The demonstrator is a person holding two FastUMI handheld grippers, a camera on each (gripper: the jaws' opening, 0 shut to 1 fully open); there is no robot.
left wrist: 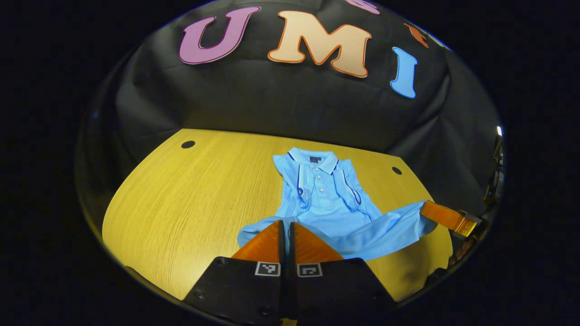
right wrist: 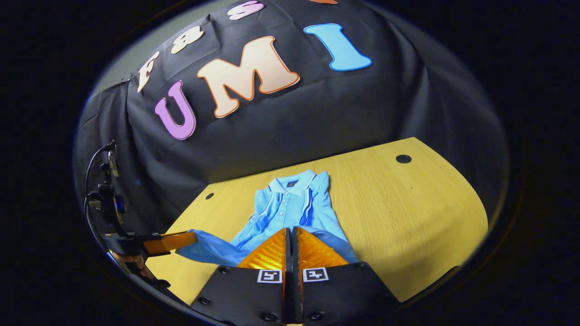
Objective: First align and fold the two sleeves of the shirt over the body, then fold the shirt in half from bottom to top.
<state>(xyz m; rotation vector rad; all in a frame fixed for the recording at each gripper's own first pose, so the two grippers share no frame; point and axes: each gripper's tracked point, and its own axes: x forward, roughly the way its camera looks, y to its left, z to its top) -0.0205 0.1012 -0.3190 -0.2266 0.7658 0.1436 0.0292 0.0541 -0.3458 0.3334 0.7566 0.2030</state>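
The shirt point(left wrist: 324, 199) lies on the wooden table point(left wrist: 181, 203) with its collar toward the far edge, both sleeves folded in over the body and the hem lifted off the near edge. The left gripper point(left wrist: 285, 224) has its jaws closed together on one hem corner, and the right gripper point(right wrist: 290, 233) is clamped the same way on the other; each also appears off to the side in the other's view. The likely trouble, I judge, is uneven carrying: if one corner travels faster or higher, the fold lands crooked. The hem sags between the two grips, so slack cloth could bunch under the fold, and dragging could pull the sleeves back out. A small tag sits inside the collar point(left wrist: 314, 159), too small to read.
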